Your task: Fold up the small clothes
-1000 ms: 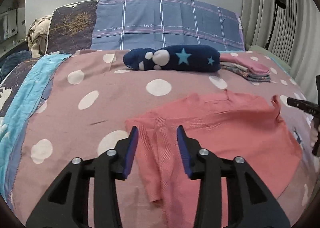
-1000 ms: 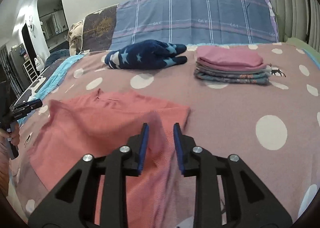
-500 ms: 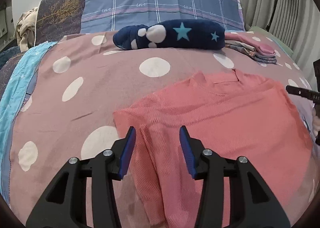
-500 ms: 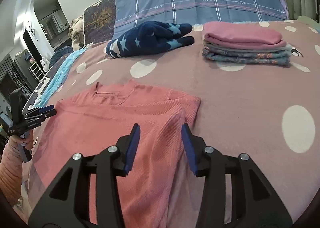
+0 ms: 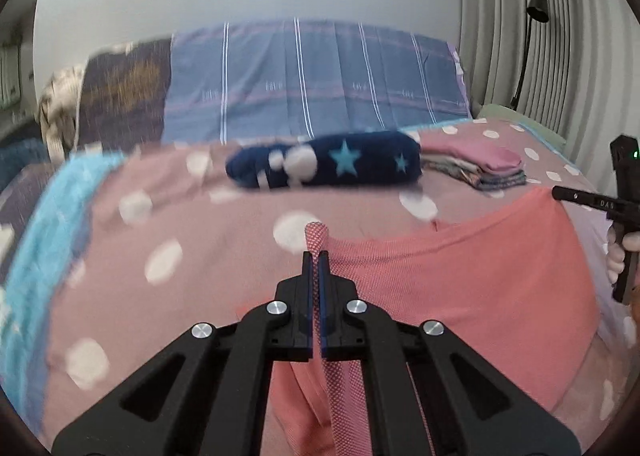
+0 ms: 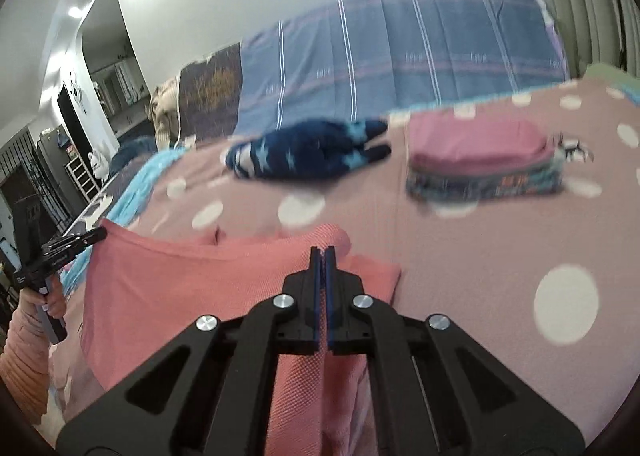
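On the bed (image 5: 248, 256), over the dotted mauve cover, both tools are clamped onto the coral top (image 5: 460, 276). Left tool (image 5: 315, 256): jaws pressed together, a ridge of the coral knit pinched between them and poking up past the tips. Right tool (image 6: 324, 252): same story, jaws closed on a fold of the top (image 6: 168, 276) at its other side, fabric bunched just ahead of the tips. Between the two grips the garment's upper edge is raised off the cover and stretched in a sagging line, the rest draping toward the near edge of the bed. Beyond it, well apart, lies a navy star-print bundle (image 5: 324, 164), and just beside that a stack (image 6: 484, 160) of folded clothes, pink on top. Farther back, a blue plaid pillow (image 5: 312, 80) stands against the wall. Background is motion-blurred in both views.
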Demonstrator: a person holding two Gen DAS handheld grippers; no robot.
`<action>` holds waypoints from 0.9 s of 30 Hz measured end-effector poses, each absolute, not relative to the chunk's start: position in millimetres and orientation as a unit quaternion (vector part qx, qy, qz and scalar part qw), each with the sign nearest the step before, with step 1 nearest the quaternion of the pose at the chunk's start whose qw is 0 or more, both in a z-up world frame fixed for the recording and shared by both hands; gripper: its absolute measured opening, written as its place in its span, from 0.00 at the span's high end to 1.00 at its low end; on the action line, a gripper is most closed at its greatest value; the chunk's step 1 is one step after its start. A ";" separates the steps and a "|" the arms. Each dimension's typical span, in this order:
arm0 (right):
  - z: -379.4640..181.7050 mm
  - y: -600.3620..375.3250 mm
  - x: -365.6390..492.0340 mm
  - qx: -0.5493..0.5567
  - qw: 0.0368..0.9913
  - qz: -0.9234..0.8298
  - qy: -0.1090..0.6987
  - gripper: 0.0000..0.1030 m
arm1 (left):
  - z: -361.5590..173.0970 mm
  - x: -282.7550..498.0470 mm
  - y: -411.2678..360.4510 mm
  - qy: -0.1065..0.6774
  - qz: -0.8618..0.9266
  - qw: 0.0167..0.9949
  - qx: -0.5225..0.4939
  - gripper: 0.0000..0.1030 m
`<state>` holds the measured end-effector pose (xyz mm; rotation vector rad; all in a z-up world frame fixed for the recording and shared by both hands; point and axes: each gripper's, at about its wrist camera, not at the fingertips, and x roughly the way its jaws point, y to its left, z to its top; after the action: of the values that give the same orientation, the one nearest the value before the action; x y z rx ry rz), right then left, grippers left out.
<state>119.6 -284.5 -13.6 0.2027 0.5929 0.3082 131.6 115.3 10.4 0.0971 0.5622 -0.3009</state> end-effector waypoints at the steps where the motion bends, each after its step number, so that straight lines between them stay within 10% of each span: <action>1: -12.2 -284.9 126.4 0.101 0.940 0.148 0.290 0.98 | 12.8 135.9 114.0 0.274 -0.142 0.950 0.052 0.98; 10: -87.9 -277.8 211.1 0.083 0.904 0.093 0.409 0.93 | -70.6 220.6 98.9 0.390 -0.077 0.913 0.096 0.94; 13: -93.2 -290.7 197.7 0.109 0.901 0.090 0.410 0.90 | -91.7 217.1 100.5 0.405 -0.061 0.904 0.124 0.78; 19: -73.6 -308.7 125.0 0.104 0.909 0.104 0.391 0.76 | -44.5 153.1 137.4 0.349 -0.077 0.932 0.063 0.54; 27: -96.5 -317.9 6.2 0.162 0.892 0.116 0.407 0.70 | -56.8 31.7 169.9 0.372 -0.140 0.917 -0.029 0.53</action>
<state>6.2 -317.9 -96.5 0.3362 0.8438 0.2412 31.7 169.9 -56.8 -0.0602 0.7660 -0.2870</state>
